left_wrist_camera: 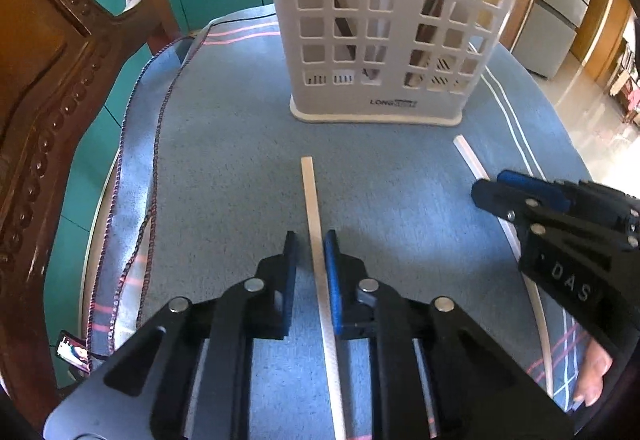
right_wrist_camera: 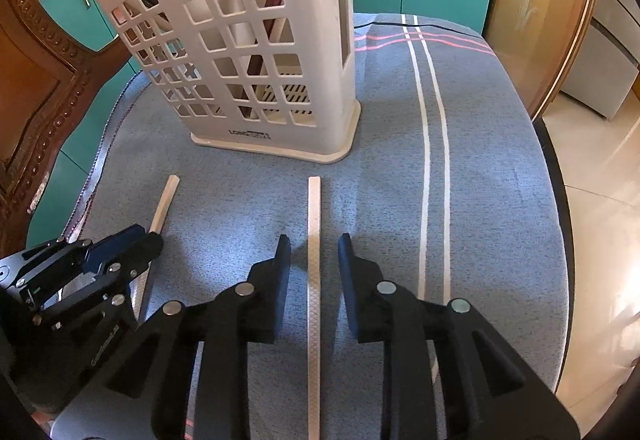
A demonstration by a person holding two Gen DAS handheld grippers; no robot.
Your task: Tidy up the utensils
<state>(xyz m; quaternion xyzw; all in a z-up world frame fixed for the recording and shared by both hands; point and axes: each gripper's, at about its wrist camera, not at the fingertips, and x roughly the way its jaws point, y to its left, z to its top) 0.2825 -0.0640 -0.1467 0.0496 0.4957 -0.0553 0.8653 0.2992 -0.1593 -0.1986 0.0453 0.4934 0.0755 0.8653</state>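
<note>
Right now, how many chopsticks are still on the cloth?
2. One chopstick lies between the left gripper fingers, one between the right gripper fingers. Others already stand inside the holder.

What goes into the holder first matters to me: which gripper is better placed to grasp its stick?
Probably left: the left gripper brackets its stick closely, one pad nearly touching; the right gripper stands wider around the other stick.
</note>
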